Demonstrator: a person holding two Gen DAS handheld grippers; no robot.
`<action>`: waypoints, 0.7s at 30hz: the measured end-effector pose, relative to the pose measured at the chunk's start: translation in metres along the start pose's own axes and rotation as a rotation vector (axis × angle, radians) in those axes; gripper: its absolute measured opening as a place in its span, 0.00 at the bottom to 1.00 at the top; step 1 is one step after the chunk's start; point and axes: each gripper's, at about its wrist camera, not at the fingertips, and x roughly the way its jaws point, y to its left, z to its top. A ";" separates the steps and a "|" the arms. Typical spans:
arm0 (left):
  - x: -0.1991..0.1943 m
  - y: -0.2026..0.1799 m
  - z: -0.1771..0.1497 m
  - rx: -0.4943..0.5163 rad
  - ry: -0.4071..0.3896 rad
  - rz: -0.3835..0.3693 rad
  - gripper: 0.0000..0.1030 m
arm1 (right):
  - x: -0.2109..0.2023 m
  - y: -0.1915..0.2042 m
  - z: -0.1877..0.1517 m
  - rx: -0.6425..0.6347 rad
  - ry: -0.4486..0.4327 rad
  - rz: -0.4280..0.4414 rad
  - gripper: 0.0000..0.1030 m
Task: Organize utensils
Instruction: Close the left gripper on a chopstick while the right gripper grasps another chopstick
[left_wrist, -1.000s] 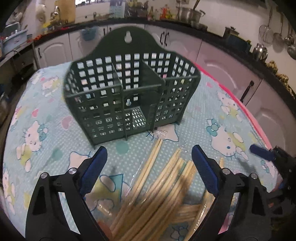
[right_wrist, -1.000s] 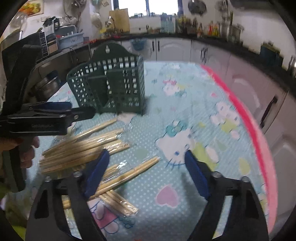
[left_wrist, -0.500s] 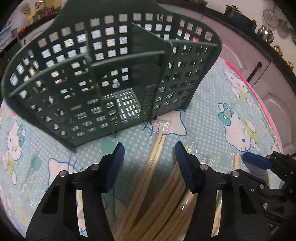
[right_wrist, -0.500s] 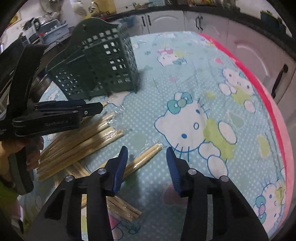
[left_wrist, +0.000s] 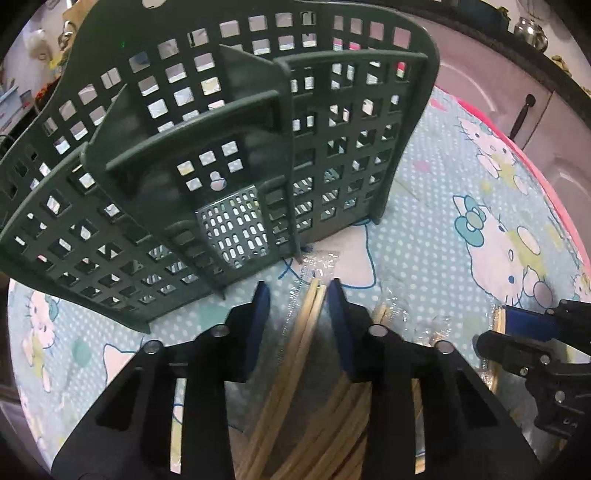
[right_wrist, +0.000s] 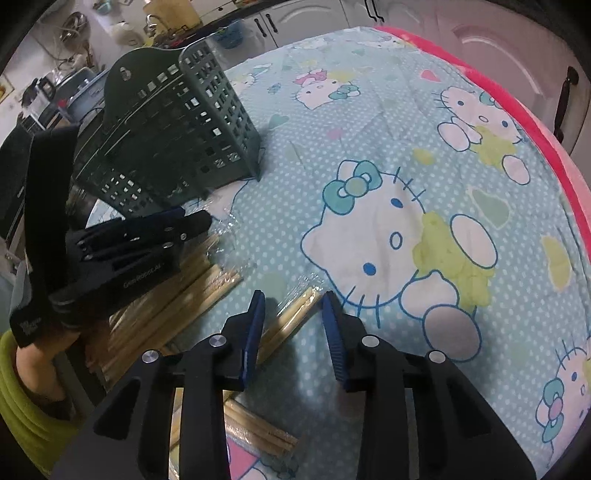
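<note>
A dark green slotted utensil holder (left_wrist: 229, 155) stands upright on the table, also in the right wrist view (right_wrist: 173, 136). Several plastic-wrapped pairs of wooden chopsticks (left_wrist: 306, 369) lie in front of it. My left gripper (left_wrist: 297, 295) is low over the pile, part-closed, with one wrapped pair (left_wrist: 314, 302) between its blue pads, not clamped. My right gripper (right_wrist: 293, 302) is part-closed around the tip of another wrapped pair (right_wrist: 291, 321), with a gap on each side. The left gripper (right_wrist: 192, 221) shows at the left of the right wrist view.
The table carries a blue cartoon-cat cloth (right_wrist: 388, 229) with a pink edge (right_wrist: 535, 122) at the right. White kitchen cabinets (left_wrist: 491, 74) and a cluttered counter lie beyond. More chopstick pairs (right_wrist: 258, 435) lie near the front edge.
Both grippers have dropped toward the chopsticks and narrowed from wide open. The left one moved forward, close to the holder; the right one closed in on a single pair.
</note>
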 end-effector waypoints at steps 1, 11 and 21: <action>0.000 0.000 0.001 -0.005 -0.001 0.000 0.19 | 0.001 0.001 0.001 0.000 -0.002 -0.009 0.22; -0.028 0.034 -0.001 -0.020 -0.013 -0.060 0.05 | -0.009 0.009 0.015 -0.038 -0.060 0.006 0.08; -0.098 0.060 -0.012 0.022 -0.128 -0.117 0.03 | -0.043 0.044 0.023 -0.171 -0.151 0.065 0.06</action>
